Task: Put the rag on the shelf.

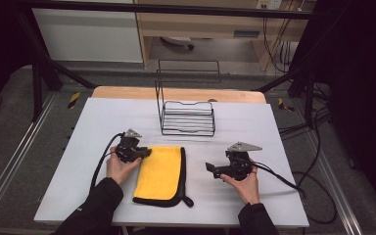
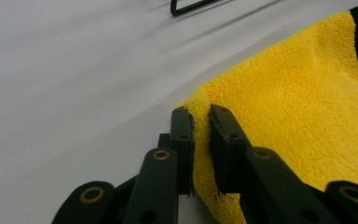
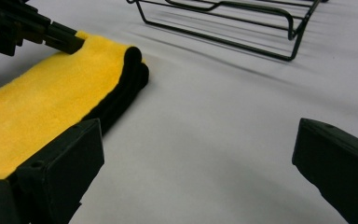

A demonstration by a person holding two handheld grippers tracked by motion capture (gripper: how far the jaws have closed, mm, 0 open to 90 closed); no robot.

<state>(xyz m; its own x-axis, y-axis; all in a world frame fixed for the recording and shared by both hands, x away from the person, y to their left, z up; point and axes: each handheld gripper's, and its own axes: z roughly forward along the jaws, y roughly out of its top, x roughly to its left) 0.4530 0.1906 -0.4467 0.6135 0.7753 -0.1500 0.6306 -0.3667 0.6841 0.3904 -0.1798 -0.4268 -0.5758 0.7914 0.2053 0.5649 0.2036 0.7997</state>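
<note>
My left claw (image 1: 146, 152) is pinching the far-left corner of the yellow cloth (image 1: 162, 172), a fold of pile squeezed betw. the pads. Cloth lies folded flat on the white desk (image 1: 254, 196), black-trimmed edge to the right, just in front of the wire rack (image 1: 187, 117). Right claw (image 1: 209, 169) is spread wide w/ nothing in it, low over bare desk, near the cloth's right edge.

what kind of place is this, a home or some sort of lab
Most likely a lab or recording rig, not a home: a white table framed by black metal struts, loose cables on grey carpet, and a person working handheld tools.
</note>
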